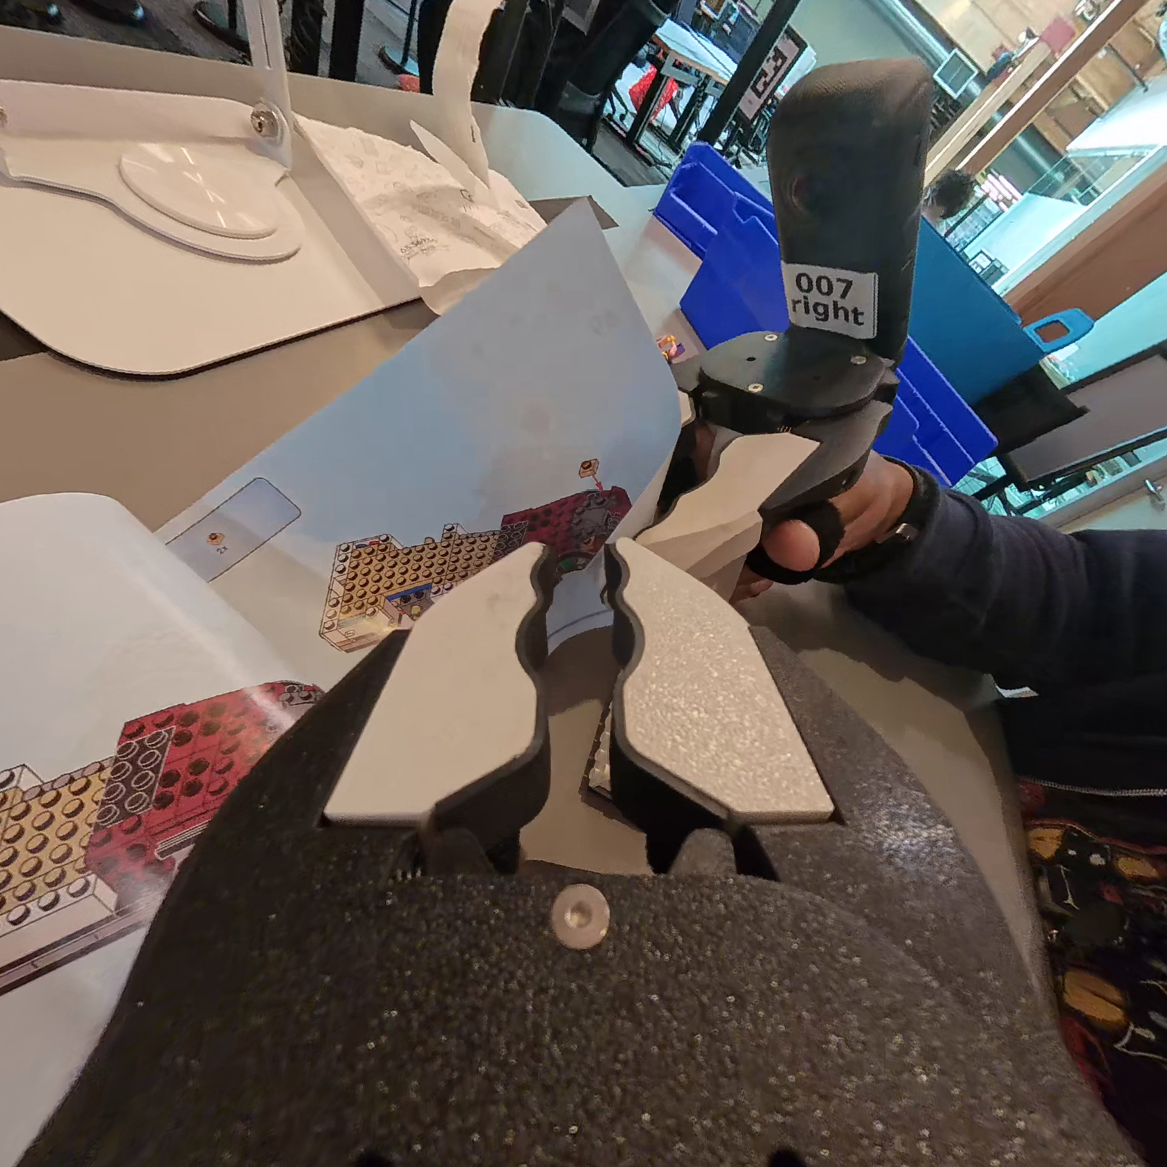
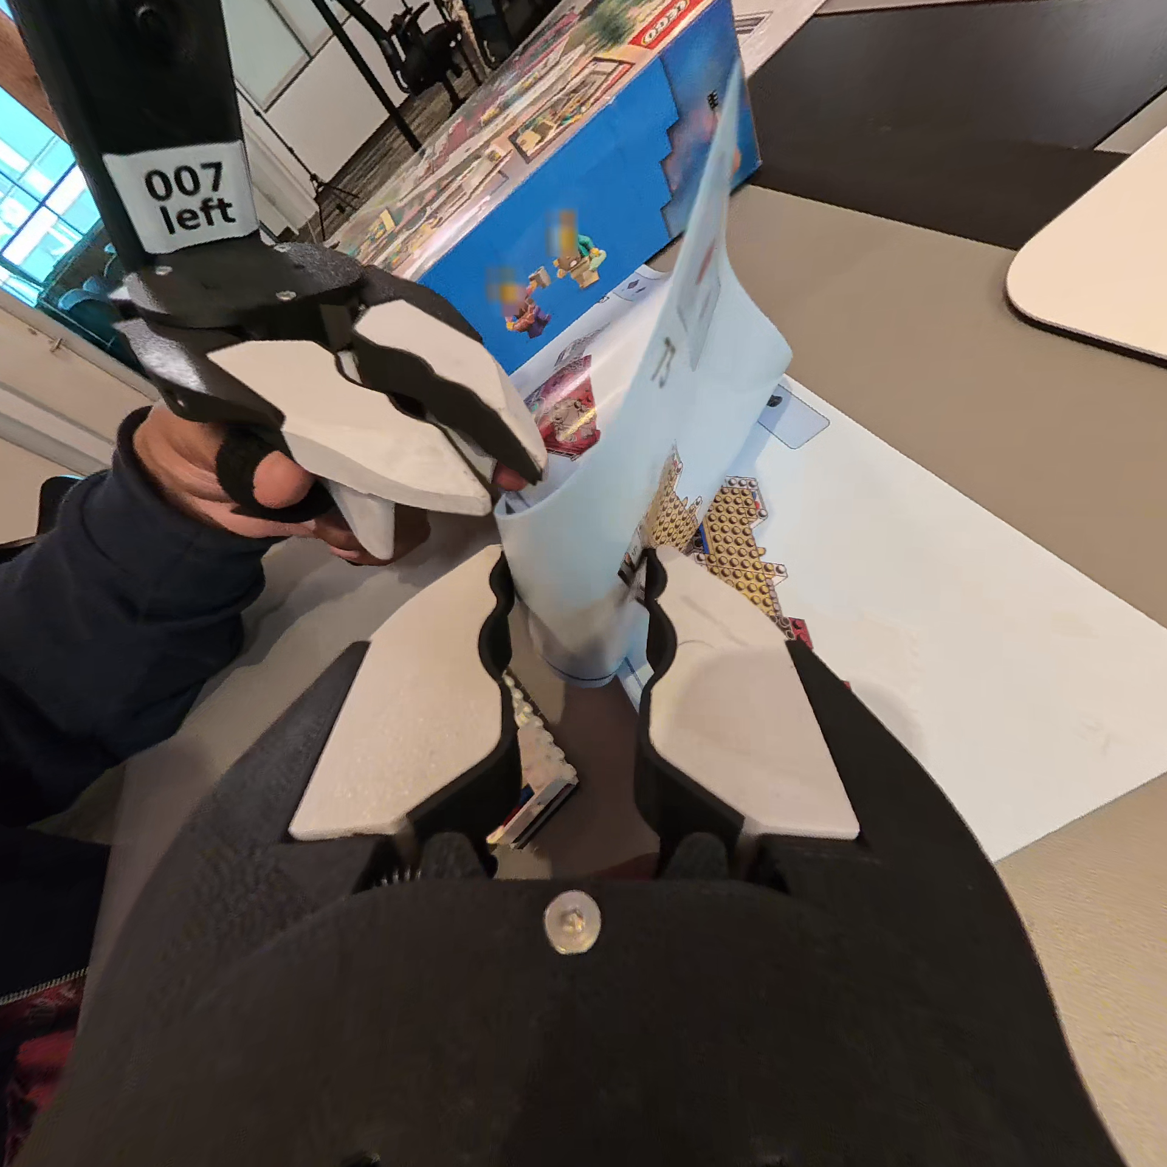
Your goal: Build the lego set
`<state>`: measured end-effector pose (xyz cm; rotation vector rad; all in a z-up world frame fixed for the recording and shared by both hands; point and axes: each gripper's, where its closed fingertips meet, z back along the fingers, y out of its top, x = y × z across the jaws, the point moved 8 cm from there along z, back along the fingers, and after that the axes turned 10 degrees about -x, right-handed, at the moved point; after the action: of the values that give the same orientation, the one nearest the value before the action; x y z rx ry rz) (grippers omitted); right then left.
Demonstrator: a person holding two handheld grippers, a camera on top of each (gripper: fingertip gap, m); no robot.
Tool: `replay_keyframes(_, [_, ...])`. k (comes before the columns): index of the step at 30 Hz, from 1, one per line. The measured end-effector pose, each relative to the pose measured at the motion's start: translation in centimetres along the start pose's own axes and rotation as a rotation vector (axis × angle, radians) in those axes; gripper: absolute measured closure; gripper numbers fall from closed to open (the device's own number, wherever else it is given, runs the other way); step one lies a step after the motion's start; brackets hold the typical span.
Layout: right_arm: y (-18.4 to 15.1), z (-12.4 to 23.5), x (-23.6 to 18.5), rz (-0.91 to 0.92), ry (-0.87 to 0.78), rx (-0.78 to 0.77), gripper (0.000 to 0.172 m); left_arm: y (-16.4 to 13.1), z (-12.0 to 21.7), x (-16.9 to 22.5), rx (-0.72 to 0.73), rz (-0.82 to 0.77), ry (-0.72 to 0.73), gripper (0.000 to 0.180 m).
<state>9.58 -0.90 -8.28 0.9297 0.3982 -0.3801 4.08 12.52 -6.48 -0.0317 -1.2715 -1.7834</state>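
An instruction booklet (image 2: 947, 600) with brick drawings lies open on the table. One pale blue page (image 1: 505, 391) is lifted and curled. My left gripper (image 1: 574, 556) is open by a narrow gap, its tips just short of the page's lower edge. In the right wrist view it (image 2: 514, 486) sits at the page's near edge. My right gripper (image 2: 574, 562) is open wide. The curled page (image 2: 587, 537) stands between its pads without being pinched. In the left wrist view the right gripper (image 1: 657, 524) is at the page's right edge, one finger behind the sheet.
A small studded brick build (image 2: 537, 758) lies on the table under my right gripper. A blue toy box (image 2: 568, 189) stands behind the booklet. Blue bins (image 1: 726, 252), a crumpled paper bag (image 1: 429, 208) and a white board (image 1: 158, 252) lie farther off. A person's sleeve (image 1: 1010, 600) crosses at the right. Both grippers' tips are close together, under 4 cm apart.
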Motion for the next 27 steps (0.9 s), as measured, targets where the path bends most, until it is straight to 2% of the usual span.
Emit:
replay_keyframes(4, [-0.1,0.1,0.1,0.012,0.016,-0.014,0.131,-0.1,0.0,0.2,0.0,-0.01,-0.04,0.18])
replay_keyframes(11, [-0.2,0.4,0.5,0.012,0.028,-0.027,0.13,-0.2,0.2,0.3,0.005,-0.011,-0.107,0.18])
replay_keyframes(15, [-0.4,0.5,0.3,0.033,0.046,-0.055,0.13,0.0,0.2,0.5,0.008,-0.044,-0.081,0.18])
replay_keyframes(17, [-0.5,0.4,0.2,0.061,0.036,-0.087,0.13,0.1,0.2,0.7,0.003,-0.06,-0.053,0.165])
replay_keyframes(20, [-0.7,0.0,-0.2,0.111,0.007,-0.137,0.13,0.2,0.1,1.2,-0.008,-0.079,-0.047,0.157])
replay_keyframes(24, [-0.9,-0.4,-0.6,0.154,-0.03,-0.168,0.128,0.1,-0.3,1.6,-0.033,-0.111,-0.032,0.159])
replay_keyframes(27, [-0.9,-0.4,-0.6,0.158,-0.037,-0.173,0.128,0.0,-0.4,1.5,-0.026,-0.108,-0.036,0.169])
